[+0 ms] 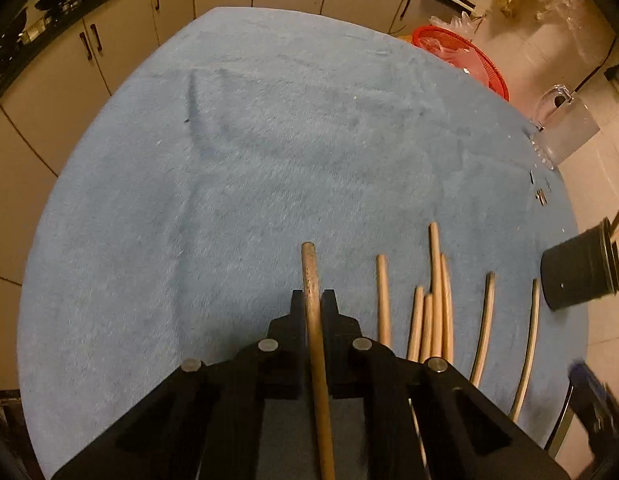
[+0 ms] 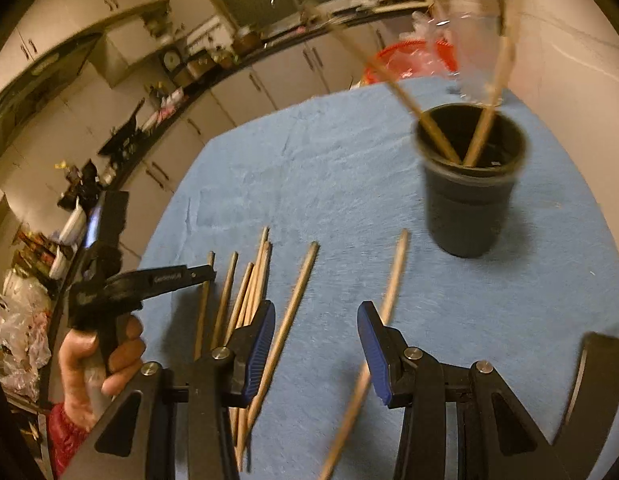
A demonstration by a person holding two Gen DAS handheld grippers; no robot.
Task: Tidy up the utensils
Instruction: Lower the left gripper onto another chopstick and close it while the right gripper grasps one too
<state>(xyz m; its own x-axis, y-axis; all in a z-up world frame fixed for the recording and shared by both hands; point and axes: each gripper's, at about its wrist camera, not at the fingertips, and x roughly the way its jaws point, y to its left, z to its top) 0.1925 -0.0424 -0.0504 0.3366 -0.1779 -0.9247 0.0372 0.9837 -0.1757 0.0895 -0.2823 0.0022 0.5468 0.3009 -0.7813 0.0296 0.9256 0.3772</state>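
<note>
My left gripper [image 1: 313, 300] is shut on a wooden chopstick [image 1: 312, 280] that runs between its black fingers, just above the blue cloth [image 1: 269, 140]. Several more chopsticks [image 1: 433, 304] lie to its right. The black cup [image 1: 581, 276] shows at the right edge. In the right wrist view my right gripper [image 2: 316, 332] is open and empty above the cloth [image 2: 349, 184], with loose chopsticks [image 2: 293, 304] lying under and beside its blue pads [image 2: 263, 340]. The black cup [image 2: 469, 200] stands upright ahead to the right and holds two chopsticks [image 2: 481, 136]. The left gripper [image 2: 177, 276] appears at the left.
A red basket [image 1: 461, 52] and a clear plastic jug [image 1: 565, 120] sit at the table's far right edge. Kitchen cabinets [image 1: 121, 40] and a cluttered counter run behind the table. The red basket [image 2: 409, 60] also shows beyond the cup.
</note>
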